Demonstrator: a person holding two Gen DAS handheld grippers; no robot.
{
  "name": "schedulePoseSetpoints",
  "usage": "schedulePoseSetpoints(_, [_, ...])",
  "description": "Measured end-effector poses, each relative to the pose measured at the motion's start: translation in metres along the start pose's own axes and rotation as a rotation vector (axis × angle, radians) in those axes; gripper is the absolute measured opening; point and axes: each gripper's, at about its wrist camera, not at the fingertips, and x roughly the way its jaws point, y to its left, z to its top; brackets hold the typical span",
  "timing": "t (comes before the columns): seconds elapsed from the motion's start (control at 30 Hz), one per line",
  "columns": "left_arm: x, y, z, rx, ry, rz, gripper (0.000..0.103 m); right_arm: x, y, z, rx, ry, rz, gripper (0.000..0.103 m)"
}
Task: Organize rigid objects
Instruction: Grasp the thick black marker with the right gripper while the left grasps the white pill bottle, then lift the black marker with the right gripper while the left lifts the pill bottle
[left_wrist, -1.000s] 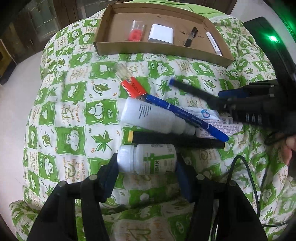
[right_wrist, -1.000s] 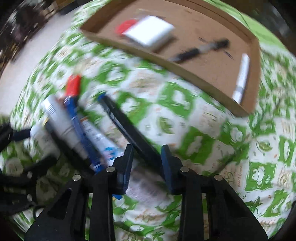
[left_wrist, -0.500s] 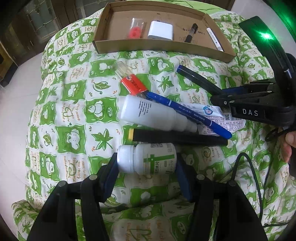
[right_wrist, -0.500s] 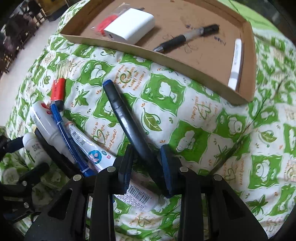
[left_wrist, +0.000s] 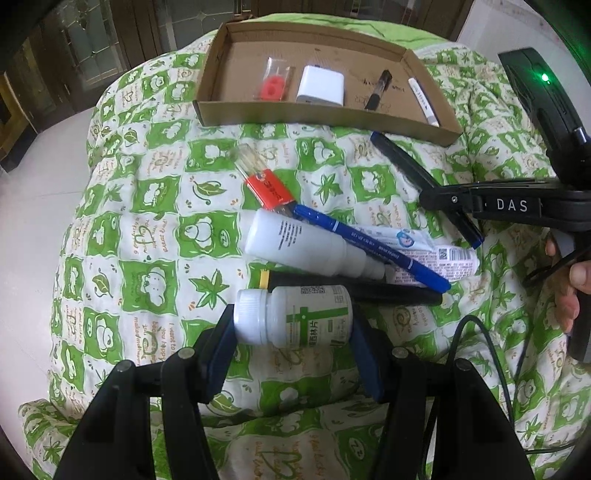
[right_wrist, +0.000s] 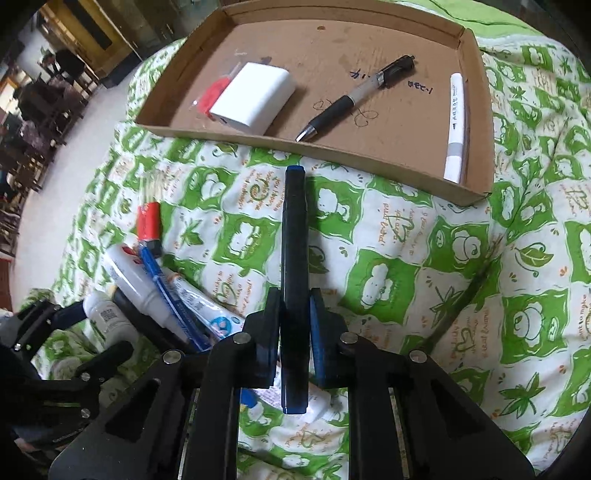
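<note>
My left gripper is shut on a white pill bottle with a green cross label, which lies sideways between its pads just above the green patterned quilt. My right gripper points down. Its jaws are closing, and the pads press on a dark blue marker that runs straight out between the fingers toward the cardboard tray. The tray holds a white charger block, a red item in a clear bag, a black pen and a white marker.
Beside the bottle, a pile lies on the quilt: a red-labelled clear case, a white bottle, a blue pen, a toothpaste tube and a black stick with a yellow end. At the right edge are a person's fingers and a cable.
The right gripper's fingers closed onto the dark blue marker, which swung from slanting across them to lying straight along them. The left gripper and its bottle stayed put.
</note>
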Motion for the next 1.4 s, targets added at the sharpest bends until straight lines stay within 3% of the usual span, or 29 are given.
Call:
schedulePoseSetpoints(0.3, [-0.009,0.009,0.000,-0.036,-0.030,-0.028,0.058,-0.019,-0.012,-0.008,0.011,-0.024,0.009,0.014])
schedulePoseSetpoints(0.63, [-0.014,0.012,-0.001,-0.046,-0.051,-0.030,0.058,-0.009,0.000,-0.005,0.001,-0.038,-0.010,0.014])
schedulePoseSetpoints(1.1, [-0.023,0.018,-0.001,-0.078,-0.095,-0.048,0.058,-0.031,0.004,-0.004,-0.023,-0.134,-0.058,0.014])
schedulePoseSetpoints(1.23, [-0.023,0.017,0.000,-0.079,-0.096,-0.050,0.058,-0.040,-0.001,-0.004,-0.001,-0.152,-0.011,0.014])
schedulePoseSetpoints(1.4, [-0.024,0.018,-0.001,-0.081,-0.097,-0.054,0.058,-0.059,-0.018,-0.006,0.075,-0.192,0.115,0.014])
